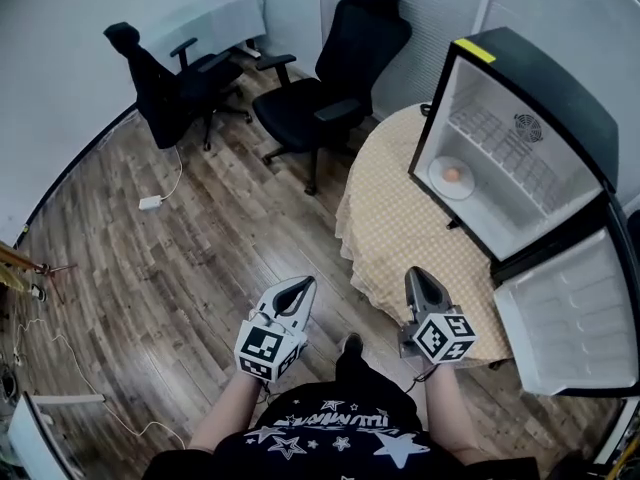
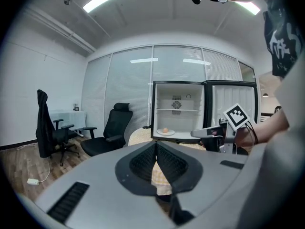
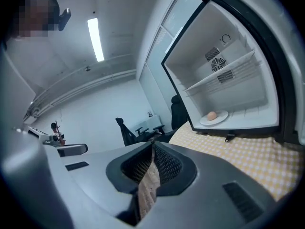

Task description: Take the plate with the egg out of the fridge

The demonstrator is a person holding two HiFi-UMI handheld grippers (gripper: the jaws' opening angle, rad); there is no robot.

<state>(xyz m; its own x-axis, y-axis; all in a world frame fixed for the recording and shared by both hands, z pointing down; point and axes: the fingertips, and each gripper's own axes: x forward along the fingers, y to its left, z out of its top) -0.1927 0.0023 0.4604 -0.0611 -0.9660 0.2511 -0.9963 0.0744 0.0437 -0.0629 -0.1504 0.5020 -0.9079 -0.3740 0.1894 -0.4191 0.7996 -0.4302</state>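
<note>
A: Where is the plate (image 1: 452, 181)?

B: On the bottom of the fridge (image 1: 530, 73), left of centre and near the front, with the egg (image 1: 453, 174) on its middle. The fridge stands on the table (image 1: 400, 218) with its door (image 1: 570, 318) swung wide.

A: How would it handle?

B: Probably light and stiff, with a smooth rim that may be slick. The egg is the worry, being loose, round and breakable. Any tilt could roll it off. The near rim looks like the place to pinch, and the plate should come out level. The second gripper could steady the other side.

A: And the grippers?

B: Well apart from it. The left gripper (image 1: 303, 284) hangs over the wooden floor and the right gripper (image 1: 414, 272) at the table's near edge. Both are close to the person's body and point toward the fridge. The right one is nearer the plate.

A: Holding anything?

B: No. Each pair of jaws is closed tip to tip with nothing between. Only the tablecloth shows through the gap behind the tips. They would have to open before either could take the rim.
</note>
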